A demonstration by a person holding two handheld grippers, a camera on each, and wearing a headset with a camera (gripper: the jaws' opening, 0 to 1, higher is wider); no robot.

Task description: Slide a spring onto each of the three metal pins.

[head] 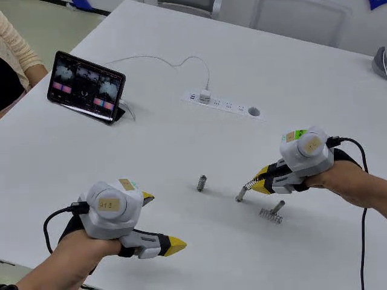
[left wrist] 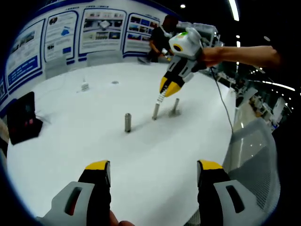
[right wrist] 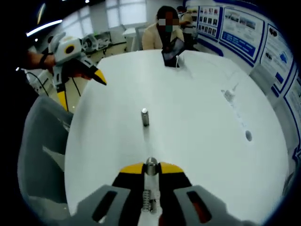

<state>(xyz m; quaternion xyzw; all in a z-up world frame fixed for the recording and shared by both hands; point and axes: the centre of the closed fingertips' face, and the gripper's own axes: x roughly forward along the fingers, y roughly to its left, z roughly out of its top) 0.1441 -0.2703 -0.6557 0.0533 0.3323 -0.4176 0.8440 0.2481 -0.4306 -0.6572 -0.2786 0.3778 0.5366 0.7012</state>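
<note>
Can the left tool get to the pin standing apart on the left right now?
Probably yes. The left tool is open, with bare table between it and that pin. The right tool holds a spring at the middle pin, off to the side of that path.

Over the surface (head: 181, 145) the right gripper (head: 259, 180), jaws closed, pinches a spring (head: 249, 183) whose free end meets the top of the tilted middle pin (head: 241, 194); the left pin (head: 202, 182) stands upright, coils around it; a loose spring (head: 270, 215) lies at the foot of the right pin (head: 277, 206); the left gripper (head: 162, 220) is held near left, jaws apart; a tablet (head: 86, 86) and power strip (head: 224, 104) sit farther back.
</note>
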